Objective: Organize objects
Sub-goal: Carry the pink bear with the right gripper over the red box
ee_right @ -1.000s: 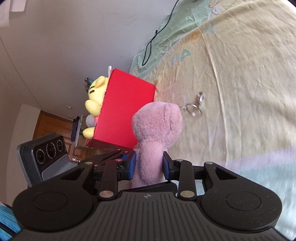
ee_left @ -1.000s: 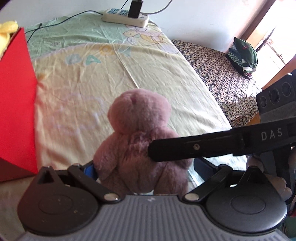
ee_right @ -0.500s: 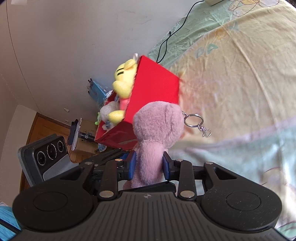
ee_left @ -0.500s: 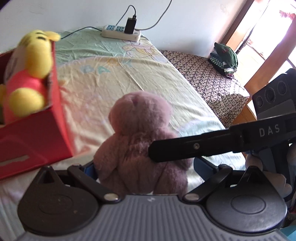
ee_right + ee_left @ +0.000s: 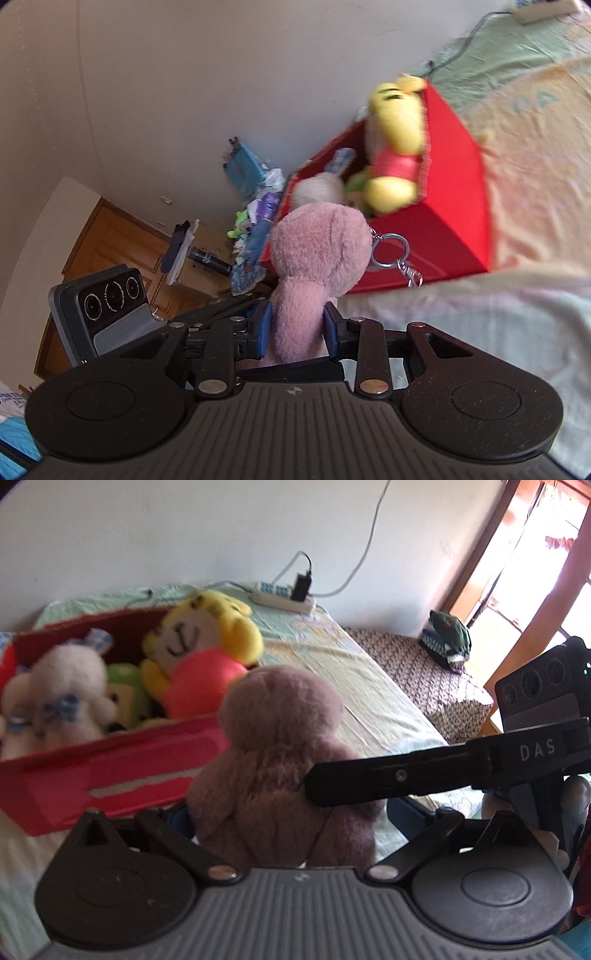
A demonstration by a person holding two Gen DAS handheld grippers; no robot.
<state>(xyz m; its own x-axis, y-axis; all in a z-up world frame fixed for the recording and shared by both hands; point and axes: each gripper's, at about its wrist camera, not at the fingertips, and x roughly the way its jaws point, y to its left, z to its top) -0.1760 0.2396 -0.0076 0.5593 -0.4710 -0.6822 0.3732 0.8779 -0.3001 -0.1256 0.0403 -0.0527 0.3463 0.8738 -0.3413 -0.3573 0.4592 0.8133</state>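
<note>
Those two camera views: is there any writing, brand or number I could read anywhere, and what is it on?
"DAS": white letters on the black arm of the right tool, seen from the left wrist.
"A": pale blue letter printed on the bed sheet, seen from the right wrist; the letter before it is too blurred to read.
Nothing readable on the red box or the power strip.

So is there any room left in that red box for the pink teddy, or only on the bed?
The red box is crowded: yellow bear, white plush and green toy fill it. The bedsheet between box, power strip and patterned mattress lies bare.
</note>
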